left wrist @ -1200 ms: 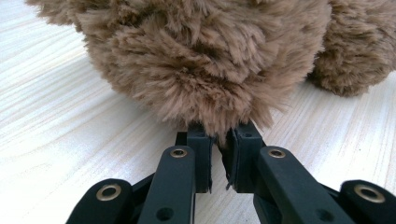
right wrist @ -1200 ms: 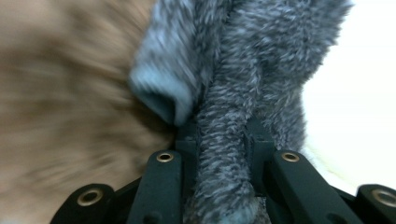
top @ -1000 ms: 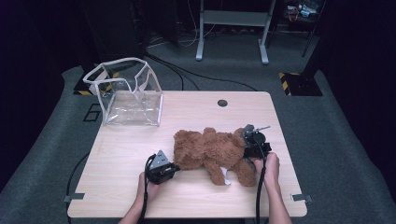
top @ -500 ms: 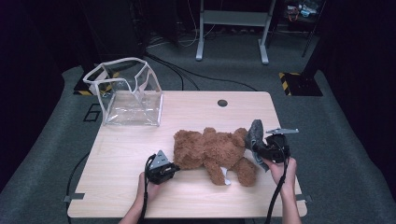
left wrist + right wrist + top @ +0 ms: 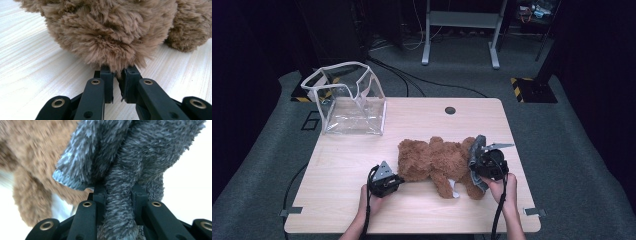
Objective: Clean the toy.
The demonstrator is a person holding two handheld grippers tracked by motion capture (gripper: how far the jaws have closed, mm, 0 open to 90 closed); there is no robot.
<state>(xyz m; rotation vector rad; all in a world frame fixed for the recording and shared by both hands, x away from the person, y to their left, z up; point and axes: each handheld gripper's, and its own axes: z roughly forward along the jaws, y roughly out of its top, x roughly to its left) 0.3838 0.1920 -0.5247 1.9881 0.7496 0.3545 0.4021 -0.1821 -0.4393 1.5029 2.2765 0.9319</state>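
- Brown teddy bear (image 5: 434, 161) lies on its side on the wooden table (image 5: 342, 200), stretched between the two grippers; left gripper at one end, right gripper at the other.
- Left gripper (image 5: 398, 178) sits at the bear's left end, low on the table, held by the person's left hand (image 5: 371, 202); cable trails back off the near edge.
- Left gripper view: jaws nearly closed, narrow gap, a tuft of the bear's brown fur (image 5: 117, 37) pinched between the fingertips (image 5: 107, 75); bulk of the plush sits right ahead of and above the jaws, a second fuzzy lump (image 5: 190, 30) farther ahead to the right.
- Right gripper (image 5: 478, 161) is at the bear's right end, raised a bit off the table, held by the person's right hand (image 5: 503, 186).
- Right gripper view: jaws clamped on a fold of grey fuzzy fabric (image 5: 130, 170); a strip of it runs down between the fingertips (image 5: 99, 192), the rest fans out above and ahead of the jaws. Brown fur (image 5: 32, 165) is behind and left of the grey piece, blurred.
- High view: the grey fabric (image 5: 475, 150) stands up just beside the right gripper, against the bear; whether it is sewn to the bear, cannot tell.
- White tag (image 5: 454, 192) pokes out under the bear, on the near side between the grippers.
- Clear plastic bag (image 5: 347, 100) with white trim stands open, well ahead of the left gripper at the table's far left corner, well apart from the bear.
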